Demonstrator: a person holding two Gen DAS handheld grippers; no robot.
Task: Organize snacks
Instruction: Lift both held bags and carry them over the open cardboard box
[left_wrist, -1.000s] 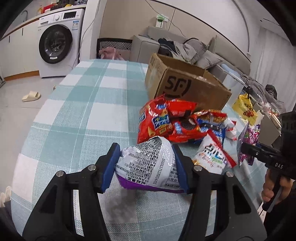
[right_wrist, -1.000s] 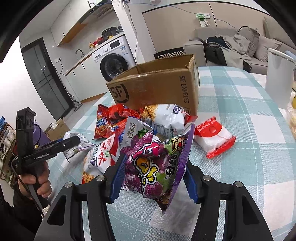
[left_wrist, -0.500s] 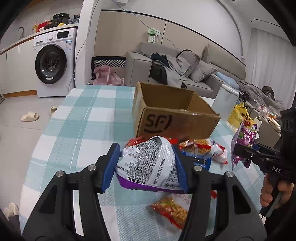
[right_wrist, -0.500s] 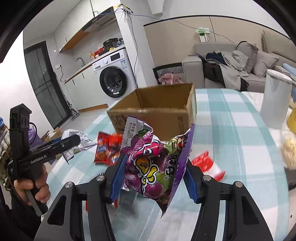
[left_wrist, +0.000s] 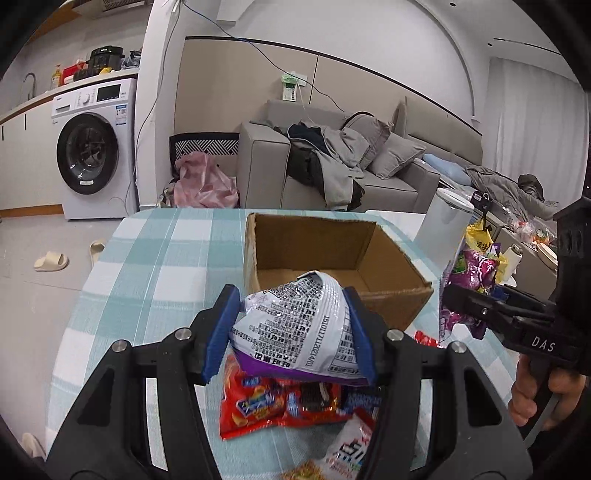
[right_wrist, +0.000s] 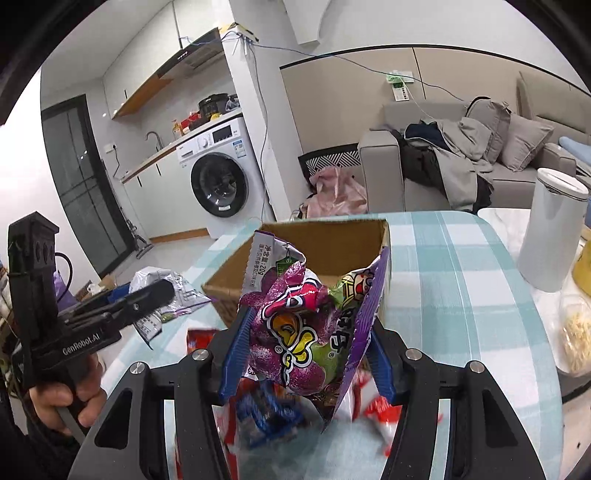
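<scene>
Silver packet (left_wrist: 295, 328) in left claw (left_wrist: 291, 332)

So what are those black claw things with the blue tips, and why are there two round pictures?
They are hand-held tongs, not a robot. A person squeezes one in each hand, and a tiny camera rides on each, looking along its fingers. That gives two round, bendy pictures.

In the left camera's picture, the left tongs pinch a silver snack bag, printed back showing. In the right camera's picture, the right tongs pinch a purple snack bag.

Each camera also sees the other tongs off to its side. Ahead is an open cardboard box on a checked tablecloth. More snack packets, like the red one, lie below the tongs.
</scene>
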